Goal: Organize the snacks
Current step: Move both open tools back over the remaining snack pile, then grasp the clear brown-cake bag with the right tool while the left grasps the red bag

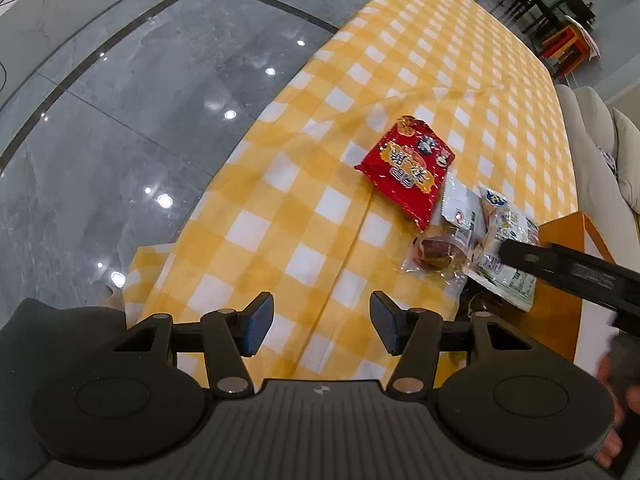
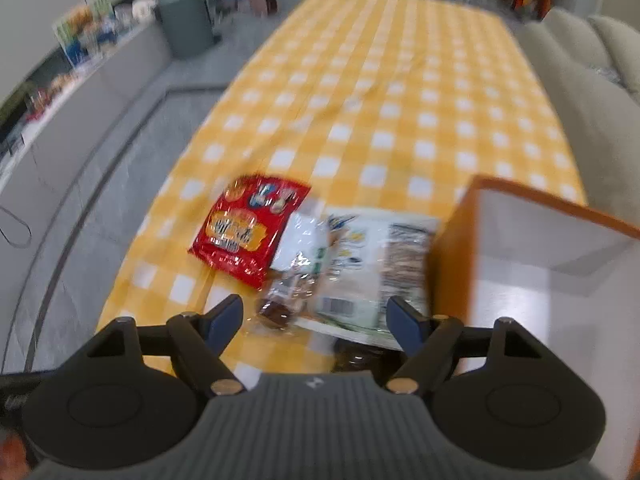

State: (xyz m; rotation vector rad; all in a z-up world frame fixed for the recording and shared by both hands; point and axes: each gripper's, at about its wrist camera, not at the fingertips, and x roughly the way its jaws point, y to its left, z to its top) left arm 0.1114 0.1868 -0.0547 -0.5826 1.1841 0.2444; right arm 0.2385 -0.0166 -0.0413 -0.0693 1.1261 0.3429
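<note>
- Two grippers hang over a table [image 1: 440, 60] in a yellow checked cloth; several snack packs lie bunched near its near right corner, just beside an orange box [image 2: 452, 248] with a white inside.
- Left gripper [image 1: 322, 326]: jaws apart, nothing between them, only bare cloth below. It sits well to the left of the pile.
- Right gripper [image 2: 316, 320]: jaws apart and empty, poised over the pile, one finger above a clear-wrapped brown snack [image 2: 280, 304] and the other over the edge of a white and green packet [image 2: 376, 272]. The right wrist view is blurred, so I cannot tell whether either pad touches a wrapper.
- A red packet [image 1: 406, 172] lies flat on the far left of the bunch, touching a smaller white wrapper [image 1: 460, 204]; in the left wrist view that wrapper partly overlaps the brown snack.
- Step in hand, as I judge it: pick one pack and carry it into the box.
- To do it well: settle on a single pack, since the wrappers overlap and a wide bite could drag two.
- Pinch a crimped edge or the thick middle, not slack film, which may slip.
- Lift straight up before swinging across, to clear the box wall.
</note>
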